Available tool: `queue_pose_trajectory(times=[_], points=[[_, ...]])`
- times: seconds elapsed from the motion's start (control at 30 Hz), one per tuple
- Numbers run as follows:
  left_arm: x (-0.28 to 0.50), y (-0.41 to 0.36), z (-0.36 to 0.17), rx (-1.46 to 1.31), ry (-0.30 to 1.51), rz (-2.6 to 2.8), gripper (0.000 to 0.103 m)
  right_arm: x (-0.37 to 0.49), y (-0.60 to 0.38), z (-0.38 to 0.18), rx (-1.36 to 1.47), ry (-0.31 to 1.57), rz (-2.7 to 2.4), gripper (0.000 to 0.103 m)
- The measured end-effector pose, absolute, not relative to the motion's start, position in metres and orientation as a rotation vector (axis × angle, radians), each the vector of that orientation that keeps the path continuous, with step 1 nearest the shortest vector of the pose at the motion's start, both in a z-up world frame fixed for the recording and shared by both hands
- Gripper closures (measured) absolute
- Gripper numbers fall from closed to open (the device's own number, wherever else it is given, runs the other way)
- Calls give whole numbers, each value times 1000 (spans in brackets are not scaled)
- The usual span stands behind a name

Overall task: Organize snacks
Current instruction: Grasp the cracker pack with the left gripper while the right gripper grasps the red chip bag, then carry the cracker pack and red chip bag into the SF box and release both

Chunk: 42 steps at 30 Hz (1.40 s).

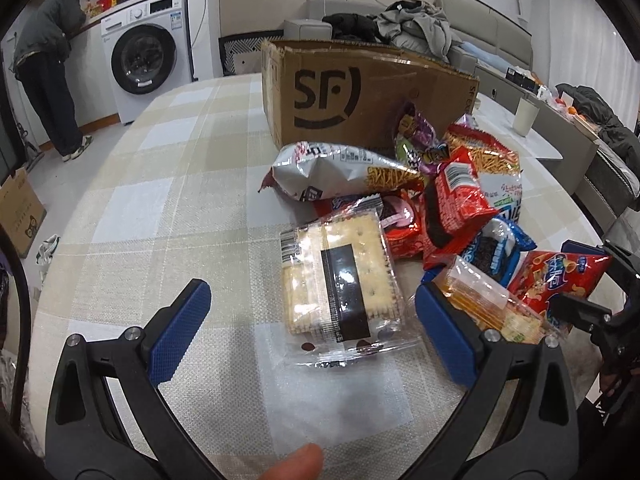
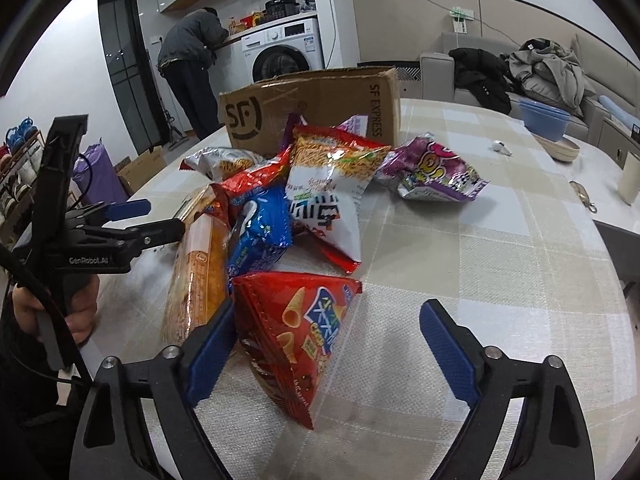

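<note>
Cardboard box [image 1: 360, 92] stands behind a heap of snack packets [image 2: 296, 208] on the desk [image 1: 160, 184], nothing visibly sorted yet, while the left gripper [image 1: 312, 328] gapes around a cracker pack [image 1: 340, 280] and the right gripper [image 2: 326, 344] brackets, unclamped, a red cone-snack bag [image 2: 296, 328].

Home: washing machine [image 1: 146, 46], sofa [image 2: 592, 80], dining table [image 1: 160, 200].

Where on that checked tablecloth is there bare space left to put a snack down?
Bare cloth lies left of the cardboard box and the clear cracker pack, out to the table's edge. In the right wrist view, more lies right of the red cone-snack bag, below the purple bag. The pile in front of the box is crowded.
</note>
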<state>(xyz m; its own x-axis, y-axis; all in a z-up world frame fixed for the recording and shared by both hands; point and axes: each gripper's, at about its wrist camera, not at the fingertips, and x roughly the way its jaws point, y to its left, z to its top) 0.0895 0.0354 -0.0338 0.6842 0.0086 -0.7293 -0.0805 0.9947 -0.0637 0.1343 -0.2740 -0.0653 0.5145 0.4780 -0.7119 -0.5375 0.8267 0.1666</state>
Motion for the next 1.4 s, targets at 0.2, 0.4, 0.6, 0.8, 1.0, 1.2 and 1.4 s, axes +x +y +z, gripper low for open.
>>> queue_pose_trajectory(times=[0.2, 0.4, 0.6, 0.8, 1.0, 1.2, 1.4], points=[[113, 48, -47, -153, 854, 32, 8, 140, -269, -71, -49, 874, 651, 24], [129, 50, -58, -155, 880, -10, 27, 140, -264, -75, -43, 903, 687, 32], [137, 50, -65, -138, 880, -23, 36, 138, -258, -74, -50, 891, 701, 49], [143, 51, -69, -130, 881, -28, 42, 135, -254, -74, -74, 858, 694, 56], [133, 47, -67, -133, 877, -36, 48, 131, -256, -73, -83, 834, 679, 57], [119, 42, -62, -131, 849, -36, 48, 128, -263, -68, -70, 805, 664, 57], [102, 39, -50, -147, 808, -23, 48, 132, -270, -58, -48, 756, 651, 57]])
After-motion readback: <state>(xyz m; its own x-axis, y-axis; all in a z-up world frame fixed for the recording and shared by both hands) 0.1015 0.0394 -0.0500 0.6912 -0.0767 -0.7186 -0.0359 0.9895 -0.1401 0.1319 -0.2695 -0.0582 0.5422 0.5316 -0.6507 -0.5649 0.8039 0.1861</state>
